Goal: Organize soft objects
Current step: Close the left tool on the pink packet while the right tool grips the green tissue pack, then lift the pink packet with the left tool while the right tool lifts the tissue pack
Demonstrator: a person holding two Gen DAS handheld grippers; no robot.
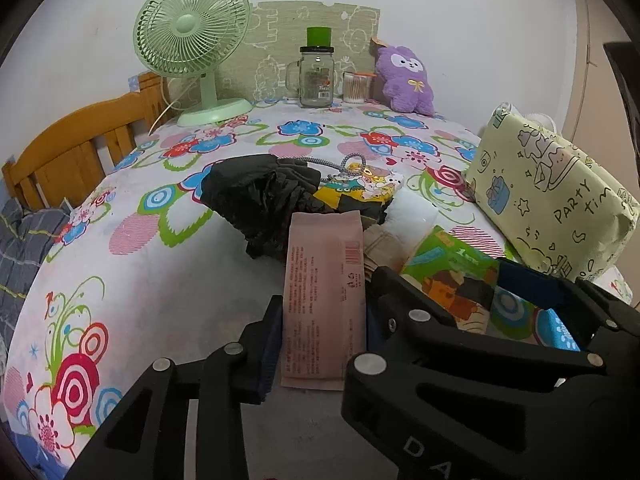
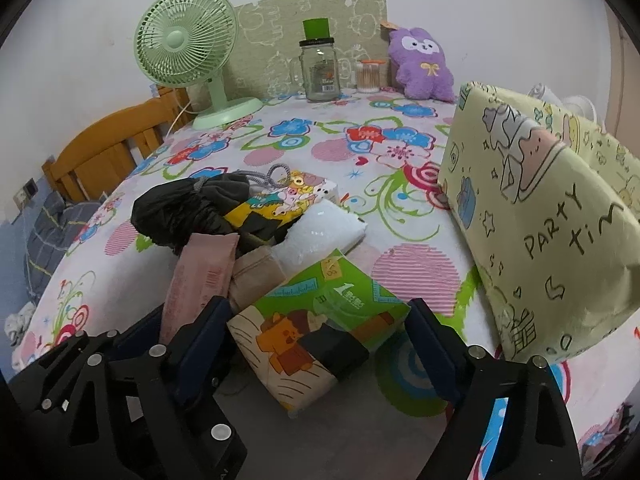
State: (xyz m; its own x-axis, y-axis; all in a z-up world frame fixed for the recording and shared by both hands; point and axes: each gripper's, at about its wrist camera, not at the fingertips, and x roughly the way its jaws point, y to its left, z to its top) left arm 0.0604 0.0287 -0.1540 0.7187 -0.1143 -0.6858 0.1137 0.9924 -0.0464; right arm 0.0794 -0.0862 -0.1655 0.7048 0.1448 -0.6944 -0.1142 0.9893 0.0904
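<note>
Left tongs (image 1: 320, 320) pinch the pink tissue pack (image 1: 324, 300) by its long sides; right tongs (image 2: 320, 340) stand apart around the green tissue pack (image 2: 320, 320), just beside the pink one on the bed (image 1: 132, 272). Both packs look light, squashy and slick, best gripped mid-length. Beyond the pink pack, a black pouch (image 1: 256, 196) crowds the way, and right of it a yellow pillow (image 2: 540, 232).

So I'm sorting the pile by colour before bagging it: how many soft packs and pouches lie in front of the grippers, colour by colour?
Pink: 1, the pink pack
Green: 1, the green tissue pack
White: 1, the white packet
Beige: 1, the beige packet
Black: 1, the black pouch
Yellow cartoon print: 1, the printed pouch
Total: 6
</note>
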